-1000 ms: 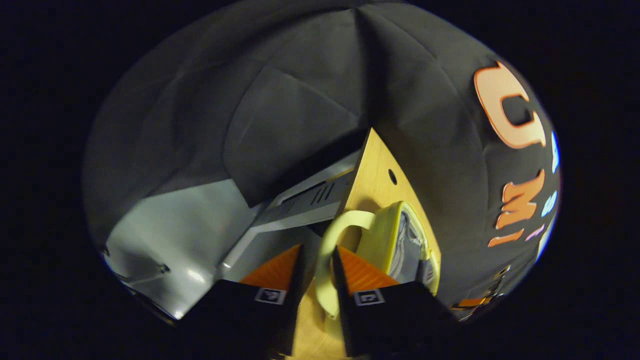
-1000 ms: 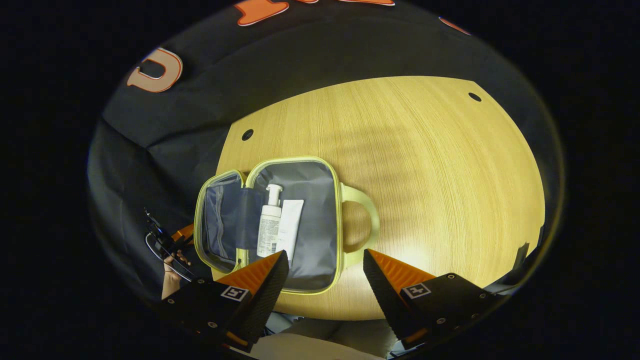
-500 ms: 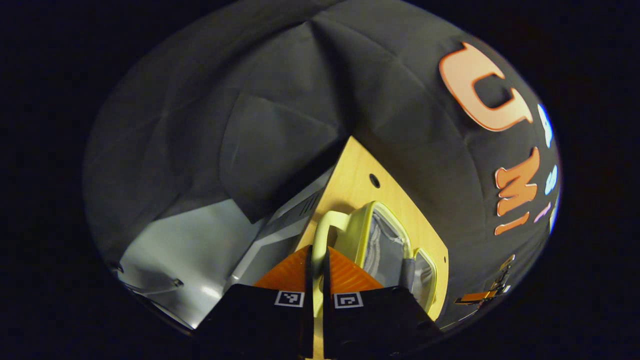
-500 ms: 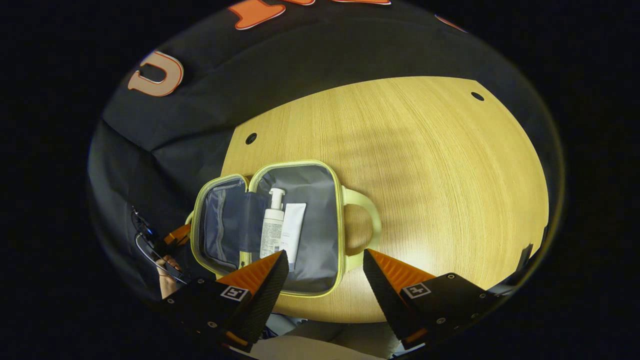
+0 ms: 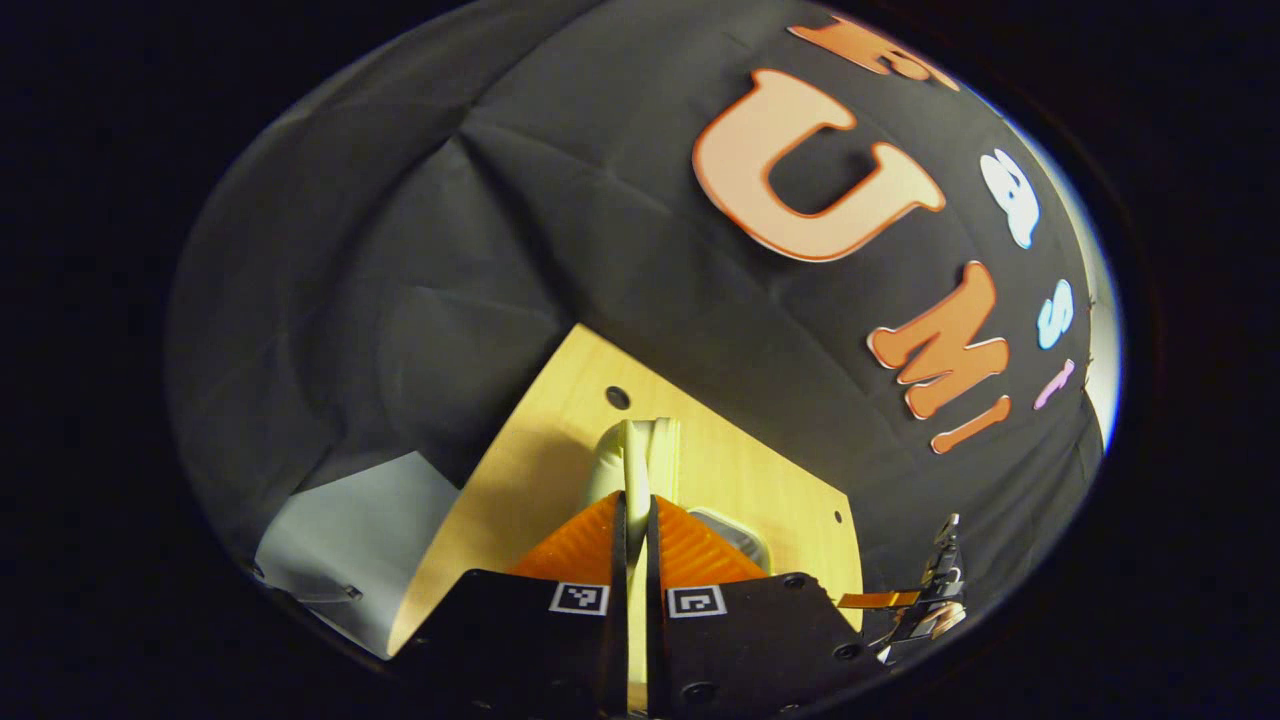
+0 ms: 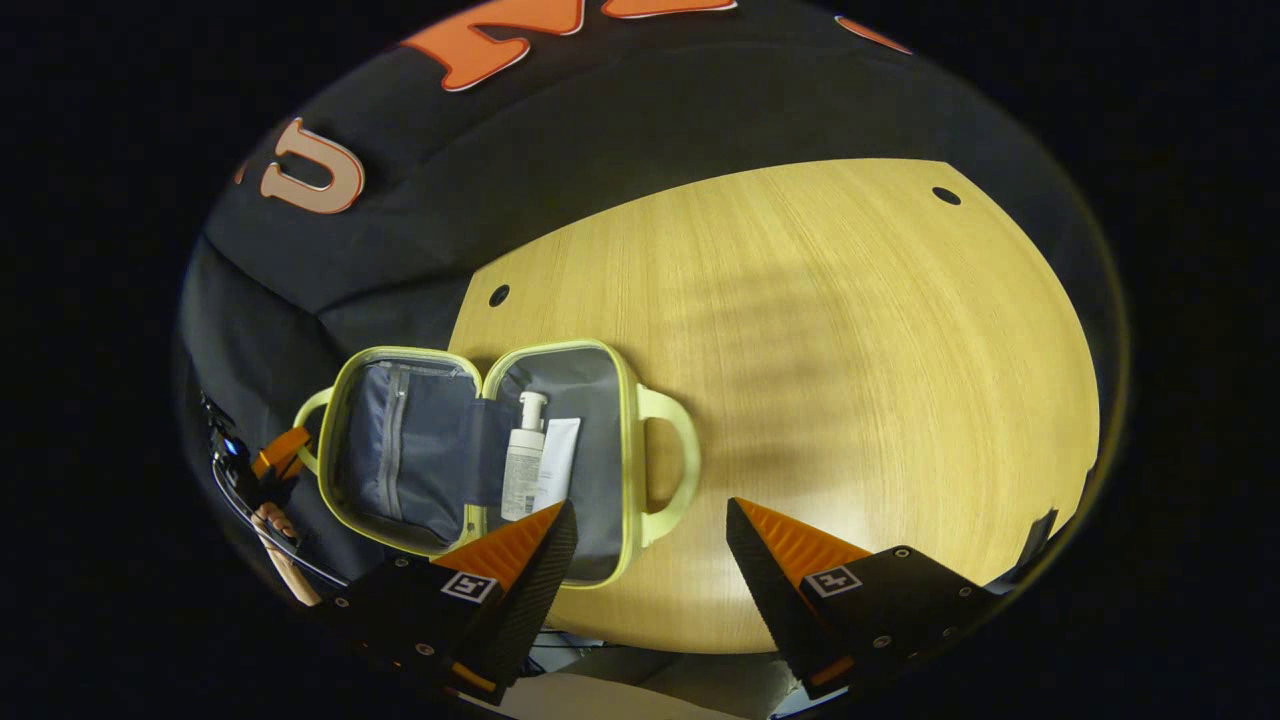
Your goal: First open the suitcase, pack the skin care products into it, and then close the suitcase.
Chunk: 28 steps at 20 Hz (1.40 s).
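The small pale-yellow suitcase with a grey lining (image 6: 480,455) lies open at the near left corner of the light wooden table (image 6: 850,350), its left half overhanging the table's left edge, and in its right half a white pump bottle (image 6: 522,470) and a white flat tube (image 6: 558,475) lie side by side, touching. The left gripper (image 5: 636,500) has its fingers pressed together on the pale-yellow handle (image 5: 636,465) of the suitcase's left half, the handle rising edge-on from between them. The right gripper (image 6: 650,520) hovers over the table's near edge with its fingers spread wide and nothing between them, just beside the suitcase's right-hand handle (image 6: 672,465).
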Available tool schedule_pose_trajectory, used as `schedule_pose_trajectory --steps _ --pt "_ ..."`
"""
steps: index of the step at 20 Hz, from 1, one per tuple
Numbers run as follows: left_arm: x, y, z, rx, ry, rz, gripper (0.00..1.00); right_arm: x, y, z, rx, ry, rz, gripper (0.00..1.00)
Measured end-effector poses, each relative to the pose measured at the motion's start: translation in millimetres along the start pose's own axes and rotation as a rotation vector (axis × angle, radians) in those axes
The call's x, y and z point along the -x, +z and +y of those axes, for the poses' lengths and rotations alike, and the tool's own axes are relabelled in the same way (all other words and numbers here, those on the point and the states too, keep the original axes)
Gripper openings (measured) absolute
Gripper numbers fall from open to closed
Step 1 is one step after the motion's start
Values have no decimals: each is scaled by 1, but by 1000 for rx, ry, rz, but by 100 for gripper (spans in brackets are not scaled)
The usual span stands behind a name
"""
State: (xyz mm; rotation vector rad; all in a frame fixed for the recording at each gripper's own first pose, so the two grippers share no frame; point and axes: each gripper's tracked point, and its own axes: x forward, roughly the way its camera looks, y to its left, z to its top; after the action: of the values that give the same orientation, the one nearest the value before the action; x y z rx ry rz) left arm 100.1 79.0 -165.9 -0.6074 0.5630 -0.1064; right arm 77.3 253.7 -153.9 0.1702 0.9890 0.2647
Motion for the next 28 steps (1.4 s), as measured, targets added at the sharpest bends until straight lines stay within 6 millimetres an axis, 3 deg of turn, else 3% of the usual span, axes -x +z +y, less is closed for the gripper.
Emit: schedule_pose_trajectory --steps 4,8,12,15,18,22,28 --pt "1 -8 -83 -79 -41 10 7 15 11 -34 -36 20 -34 96" --pt "-22 -27 -154 -171 -38 31 7 31 16 -73 -64 31 -56 96" --pt "-45 -61 -220 -209 -70 75 7 48 19 -117 -98 22 -74 96" --pt "-68 -97 -255 -238 -73 113 8 55 19 -141 -105 21 -81 96" --pt "-98 -143 -286 -288 -64 161 7 62 14 -163 -117 24 -78 96" --pt "-136 -204 -311 -383 -31 237 8 71 7 -188 -128 15 -75 96" --pt "-198 -287 -304 -440 27 370 8 75 -5 -221 -158 -14 -70 96"
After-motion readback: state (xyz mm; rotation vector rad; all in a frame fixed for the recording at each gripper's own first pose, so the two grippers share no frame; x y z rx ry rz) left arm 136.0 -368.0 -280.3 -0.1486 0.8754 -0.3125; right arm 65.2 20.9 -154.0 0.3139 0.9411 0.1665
